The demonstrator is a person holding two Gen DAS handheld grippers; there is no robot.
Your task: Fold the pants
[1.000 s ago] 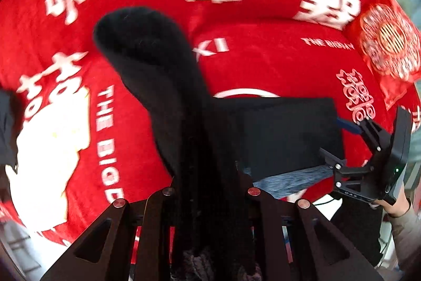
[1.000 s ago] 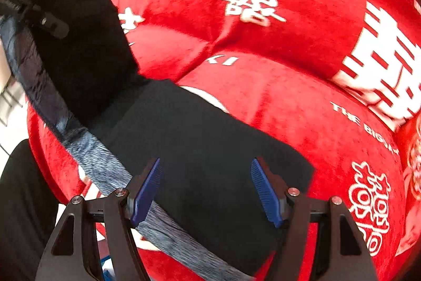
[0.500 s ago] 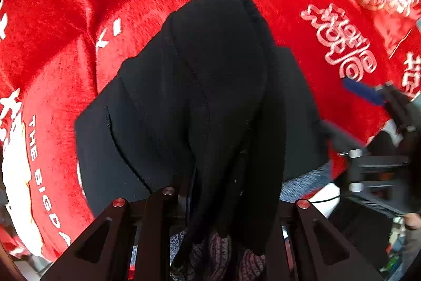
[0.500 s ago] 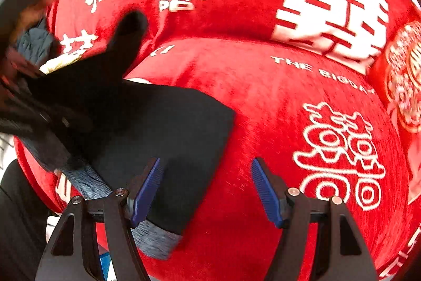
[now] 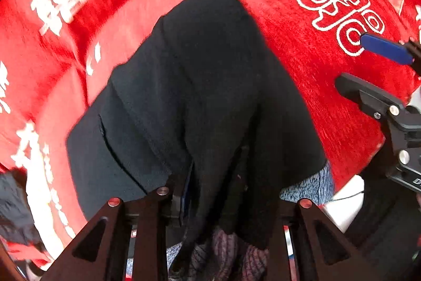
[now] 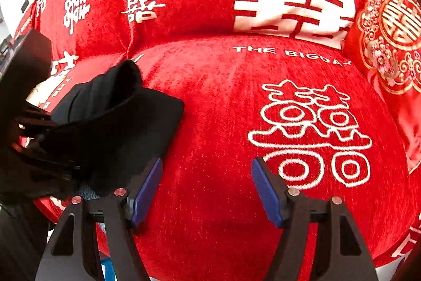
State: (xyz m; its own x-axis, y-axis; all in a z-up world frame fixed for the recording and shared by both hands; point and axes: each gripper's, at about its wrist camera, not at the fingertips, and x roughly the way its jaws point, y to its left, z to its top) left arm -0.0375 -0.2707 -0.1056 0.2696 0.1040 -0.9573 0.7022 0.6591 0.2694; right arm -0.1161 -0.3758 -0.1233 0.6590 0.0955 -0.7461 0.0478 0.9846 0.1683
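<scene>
Black pants (image 5: 200, 96) with a grey knit waistband (image 5: 307, 183) lie folded on a red cushion (image 5: 329, 86). My left gripper (image 5: 210, 207) is shut on a fold of the pants and lays it over the lower layer. In the right wrist view the pants (image 6: 115, 128) sit at the left with the left gripper (image 6: 34, 149) on them. My right gripper (image 6: 206, 188) is open and empty above bare cushion (image 6: 236, 123), to the right of the pants; it also shows at the right edge of the left wrist view (image 5: 368, 62).
The red cushion cover carries white characters and lettering. A red embroidered pillow (image 6: 389, 44) lies at the far right. Dark fabric (image 5: 13, 207) sits at the left edge. The cushion's front edge drops off near both grippers.
My left gripper has carried the raised pant fold over and down onto the lower layer. My right gripper has moved right, off the pants, still open.
</scene>
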